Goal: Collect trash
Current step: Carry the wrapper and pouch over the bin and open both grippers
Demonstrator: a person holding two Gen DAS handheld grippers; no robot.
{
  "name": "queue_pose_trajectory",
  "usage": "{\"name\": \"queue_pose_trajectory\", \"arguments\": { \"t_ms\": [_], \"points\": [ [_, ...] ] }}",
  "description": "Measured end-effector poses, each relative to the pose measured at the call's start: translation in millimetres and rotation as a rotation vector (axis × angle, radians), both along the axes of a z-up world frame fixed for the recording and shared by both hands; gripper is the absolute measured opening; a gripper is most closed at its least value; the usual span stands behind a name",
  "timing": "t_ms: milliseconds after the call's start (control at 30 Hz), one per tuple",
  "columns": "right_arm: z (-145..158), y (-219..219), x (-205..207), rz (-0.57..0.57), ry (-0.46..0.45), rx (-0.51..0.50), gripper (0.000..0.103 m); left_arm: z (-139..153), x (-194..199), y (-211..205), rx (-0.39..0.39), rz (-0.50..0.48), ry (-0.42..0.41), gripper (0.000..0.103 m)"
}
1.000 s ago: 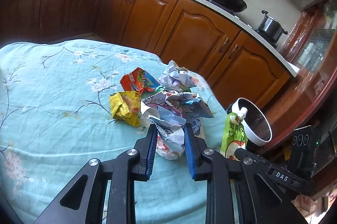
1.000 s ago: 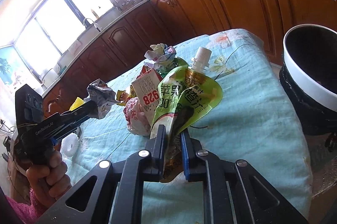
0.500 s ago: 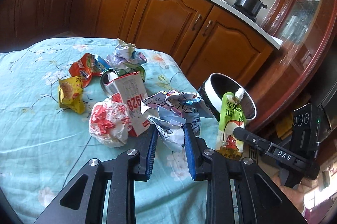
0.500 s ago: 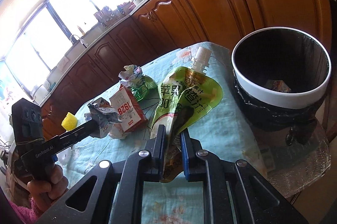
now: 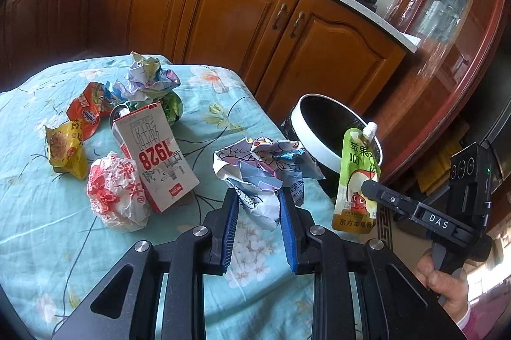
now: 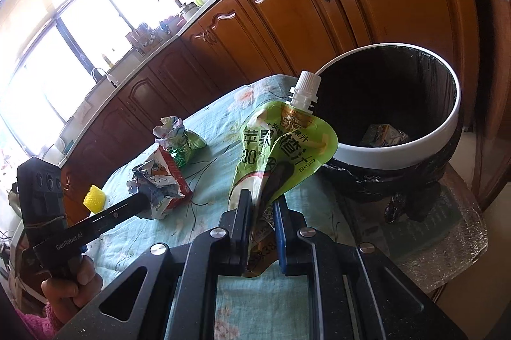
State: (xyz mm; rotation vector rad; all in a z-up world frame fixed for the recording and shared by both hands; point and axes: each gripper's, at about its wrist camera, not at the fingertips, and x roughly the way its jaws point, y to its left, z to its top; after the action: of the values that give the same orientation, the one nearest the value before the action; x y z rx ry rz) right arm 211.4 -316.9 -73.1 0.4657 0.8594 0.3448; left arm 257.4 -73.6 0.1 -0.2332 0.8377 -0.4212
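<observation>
Your left gripper is clamped on a crumpled paper ball, and your right gripper pinches the bottom of a green juice pouch with a white spout. A second ago both pieces hung over the middle of the table; now you have carried them toward its far right corner, and the white-rimmed bin fills the right of the right wrist view, with the pouch just beside its rim. One carton already lies inside the bin. Left behind on the cloth are a milk carton marked "1928", a red-printed white wrapper, a yellow packet and an orange packet. The pouch reads "100%"; the gripper bodies read "DAS" and "GenRobot.AI".
</observation>
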Motion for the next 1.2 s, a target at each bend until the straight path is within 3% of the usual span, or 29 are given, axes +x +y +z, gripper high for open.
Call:
{"name": "queue_pose_trajectory", "arguments": {
  "t_ms": [500, 967, 1200],
  "points": [
    [5.4, -43.2, 12.4, -0.071, -0.014, -0.035, 0.014, 1.6, 33.9, -53.1, 0.035, -0.093, -0.010, 0.025],
    [12.6, -92.0, 52.8, -0.153, -0.012, -0.117, 0.014, 2.0, 95.7, -114.2, 0.092, -0.180, -0.028, 0.025],
    [11.0, -98.0, 79.8, -0.124, 0.022, -0.183, 0.014, -5.4, 132.0, -153.5, 0.138, -0.230, -0.003, 0.026]
  ]
}}
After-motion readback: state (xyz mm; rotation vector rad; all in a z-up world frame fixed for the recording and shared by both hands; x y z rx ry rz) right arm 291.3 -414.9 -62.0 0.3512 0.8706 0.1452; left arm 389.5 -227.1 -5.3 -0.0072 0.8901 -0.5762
